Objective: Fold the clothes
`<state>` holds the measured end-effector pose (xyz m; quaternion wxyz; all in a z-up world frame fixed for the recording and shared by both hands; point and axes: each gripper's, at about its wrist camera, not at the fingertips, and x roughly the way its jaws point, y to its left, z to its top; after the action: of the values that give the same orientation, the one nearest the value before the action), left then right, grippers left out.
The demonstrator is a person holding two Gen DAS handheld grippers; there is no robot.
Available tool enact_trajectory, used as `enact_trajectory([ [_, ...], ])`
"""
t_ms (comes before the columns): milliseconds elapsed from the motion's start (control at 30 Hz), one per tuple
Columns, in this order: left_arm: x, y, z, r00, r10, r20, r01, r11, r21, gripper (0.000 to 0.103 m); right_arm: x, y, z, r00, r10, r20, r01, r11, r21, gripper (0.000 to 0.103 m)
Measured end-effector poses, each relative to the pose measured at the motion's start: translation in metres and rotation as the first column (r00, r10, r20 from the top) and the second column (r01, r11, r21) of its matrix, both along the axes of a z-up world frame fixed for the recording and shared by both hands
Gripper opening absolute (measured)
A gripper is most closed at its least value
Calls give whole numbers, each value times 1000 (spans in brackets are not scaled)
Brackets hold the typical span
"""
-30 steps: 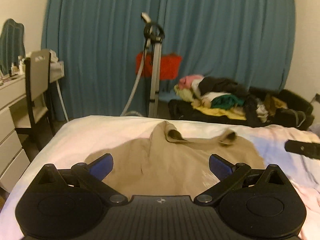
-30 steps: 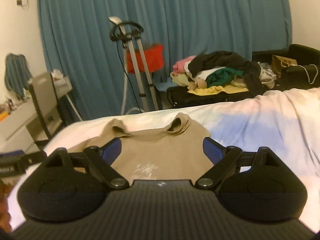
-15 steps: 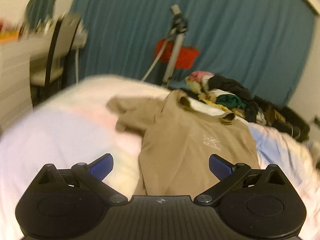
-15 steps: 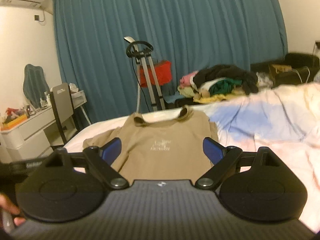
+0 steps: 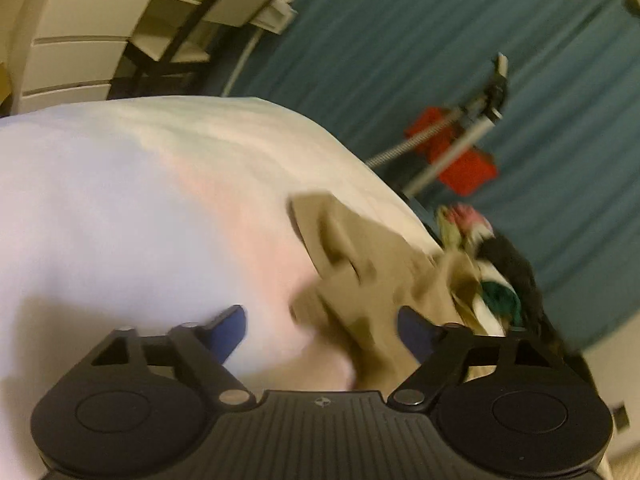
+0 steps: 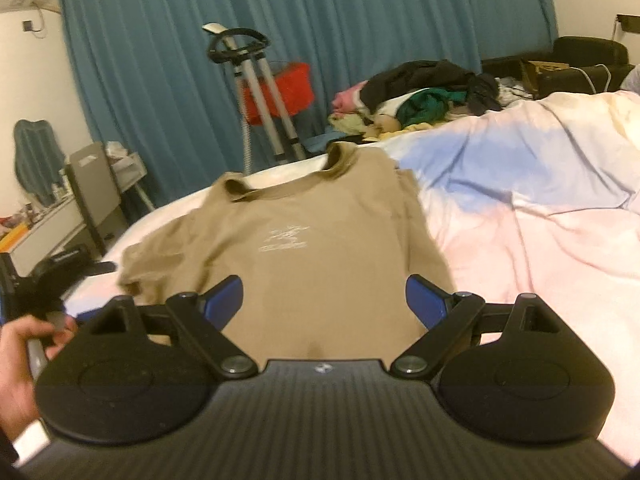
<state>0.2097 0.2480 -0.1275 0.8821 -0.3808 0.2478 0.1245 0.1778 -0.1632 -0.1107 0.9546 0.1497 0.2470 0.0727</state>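
Observation:
A tan sweatshirt [image 6: 304, 240] with a small white chest print lies flat on the bed, collar toward the curtain, its left sleeve bunched at the bed's left side. My right gripper [image 6: 324, 300] hovers open above its lower hem, nothing between the blue pads. In the left wrist view, which is tilted and blurred, the sweatshirt's rumpled sleeve [image 5: 360, 276] lies just ahead of my left gripper [image 5: 320, 330], open, its right pad near the cloth. The left gripper [image 6: 56, 276] also shows at the left edge of the right wrist view, held by a hand [image 6: 20, 356].
The bed cover [image 6: 540, 208] is pale pink and blue, wrinkled at the right. Beyond the bed lie a pile of mixed clothes [image 6: 420, 96], a garment steamer stand [image 6: 260, 92] with a red basket, blue curtains, and a chair and white drawers [image 6: 92, 196] at the left.
The left gripper has swung left and tilted sharply toward the sleeve at the bed's left edge. The right gripper has pulled back and lifted, so that the whole sweatshirt shows.

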Motion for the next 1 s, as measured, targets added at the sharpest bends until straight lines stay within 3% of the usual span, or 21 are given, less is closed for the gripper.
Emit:
enact_trajectory([
  [133, 45, 15, -8, 1000, 12, 9, -12, 1000, -3, 73, 23, -11, -14, 998, -47, -35, 48, 999, 14, 90],
  [233, 84, 14, -10, 1000, -18, -19, 19, 999, 41, 72, 35, -14, -24, 993, -102, -62, 102, 995, -2, 89],
  [267, 96, 12, -8, 999, -23, -40, 27, 996, 79, 67, 38, -15, -27, 990, -123, -70, 123, 992, -12, 89],
  [333, 119, 9, -3, 996, -29, -83, 41, 988, 147, 44, 40, -15, -27, 986, -158, -53, 157, 987, -28, 89],
  [367, 131, 9, 2, 993, -26, -111, 46, 983, 180, 12, 41, -16, -26, 985, -171, -39, 169, 985, -32, 89],
  [433, 152, 9, 14, 988, -10, -156, 51, 965, 256, 8, 43, -17, -25, 981, -193, -16, 192, 980, -45, 89],
  [500, 160, 7, 32, 990, 82, -118, -29, 918, 396, 8, 45, -18, -25, 977, -213, 2, 213, 975, -63, 89],
  [567, 166, 13, 44, 981, 163, -104, -100, 888, 450, 11, 47, -20, -27, 975, -223, -2, 223, 973, -64, 89],
  [600, 168, 18, 46, 980, 162, -114, -98, 898, 429, 17, 49, -22, -28, 975, -223, -13, 222, 973, -55, 89],
  [633, 169, 24, 46, 984, 122, -128, -67, 926, 373, 20, 51, -23, -30, 974, -223, -25, 222, 974, -46, 89],
  [667, 166, 28, 46, 987, 93, -132, -44, 941, 336, 28, 52, -24, -32, 975, -218, -36, 217, 976, -37, 89],
  [700, 158, 29, 46, 988, 80, -129, -34, 944, 327, 49, 53, -24, -33, 976, -214, -45, 213, 977, -30, 89],
  [767, 133, 25, 46, 991, 60, -124, -16, 945, 326, 73, 52, -21, -32, 979, -198, -49, 197, 980, -26, 89],
  [833, 106, 21, 44, 993, 30, -113, 7, 951, 310, 75, 47, -18, -29, 982, -183, -37, 182, 983, -28, 90],
  [1000, 19, 15, 24, 997, -48, -62, 55, 991, 120, 79, 29, -18, -17, 990, -143, -18, 143, 990, 13, 89],
])
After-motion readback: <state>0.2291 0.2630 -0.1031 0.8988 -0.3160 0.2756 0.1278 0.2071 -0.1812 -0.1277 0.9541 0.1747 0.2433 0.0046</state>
